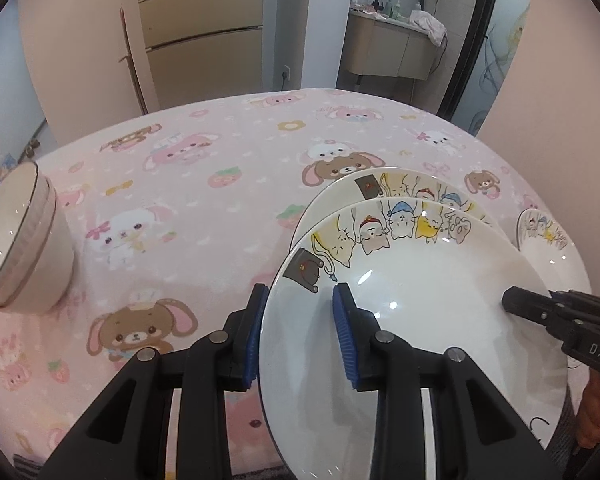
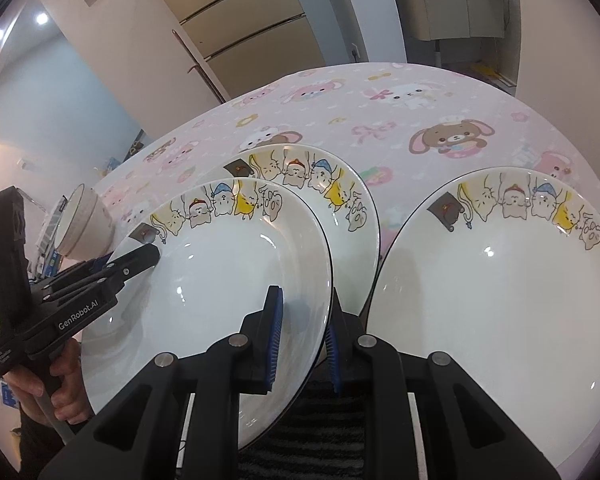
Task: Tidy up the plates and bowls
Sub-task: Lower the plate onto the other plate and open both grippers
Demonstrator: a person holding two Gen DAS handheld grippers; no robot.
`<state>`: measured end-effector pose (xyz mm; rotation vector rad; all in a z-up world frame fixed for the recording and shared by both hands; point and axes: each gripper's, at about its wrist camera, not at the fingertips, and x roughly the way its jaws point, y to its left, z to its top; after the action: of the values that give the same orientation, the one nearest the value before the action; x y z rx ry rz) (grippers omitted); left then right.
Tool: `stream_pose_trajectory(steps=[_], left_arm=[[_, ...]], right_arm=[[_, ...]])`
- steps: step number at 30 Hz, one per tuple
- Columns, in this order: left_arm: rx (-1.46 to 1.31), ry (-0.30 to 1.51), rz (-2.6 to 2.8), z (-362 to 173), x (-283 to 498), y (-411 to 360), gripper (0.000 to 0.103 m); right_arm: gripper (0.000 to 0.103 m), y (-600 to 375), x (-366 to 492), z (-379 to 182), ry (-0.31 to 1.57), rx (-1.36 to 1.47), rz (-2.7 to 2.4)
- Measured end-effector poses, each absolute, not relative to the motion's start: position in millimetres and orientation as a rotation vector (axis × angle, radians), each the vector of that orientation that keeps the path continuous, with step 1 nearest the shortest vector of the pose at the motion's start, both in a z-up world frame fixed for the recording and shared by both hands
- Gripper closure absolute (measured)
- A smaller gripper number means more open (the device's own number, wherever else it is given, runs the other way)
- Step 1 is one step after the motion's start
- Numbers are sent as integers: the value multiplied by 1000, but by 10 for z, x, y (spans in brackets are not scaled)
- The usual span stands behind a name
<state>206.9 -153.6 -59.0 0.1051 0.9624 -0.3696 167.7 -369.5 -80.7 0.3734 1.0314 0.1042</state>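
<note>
I hold one white cartoon-cat plate (image 1: 420, 312) between both grippers. My left gripper (image 1: 300, 336) is shut on its left rim, one blue pad under the rim and one inside. My right gripper (image 2: 304, 344) is shut on the right rim of the same plate (image 2: 220, 280). The held plate overlaps a matching plate (image 2: 352, 184) that lies on the pink tablecloth; I cannot tell whether they touch. A third matching plate (image 2: 500, 300) lies to the right. Two stacked beige bowls (image 1: 24, 248) stand at the far left.
The table (image 1: 220, 200) wears a pink cloth with bunny and bear prints, bare in its middle and back. A hand (image 2: 60, 380) grips the left tool's handle. Beyond the far edge are a wooden stick (image 1: 130, 64), a fridge and a doorway to a washroom.
</note>
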Motion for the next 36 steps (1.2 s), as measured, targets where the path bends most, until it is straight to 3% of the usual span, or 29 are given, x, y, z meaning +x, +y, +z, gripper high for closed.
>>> stream_pose_trajectory(steps=[22, 31, 36], left_arm=[[167, 861, -350, -708, 2062, -1667, 72], [162, 862, -349, -712, 2025, -1669, 66], [112, 872, -359, -695, 2075, -1567, 80]], right_arm=[[81, -3698, 1786, -819, 1008, 311, 28], [80, -3571, 1678, -753, 969, 198, -2], [80, -3555, 1618, -720, 955, 162, -8]])
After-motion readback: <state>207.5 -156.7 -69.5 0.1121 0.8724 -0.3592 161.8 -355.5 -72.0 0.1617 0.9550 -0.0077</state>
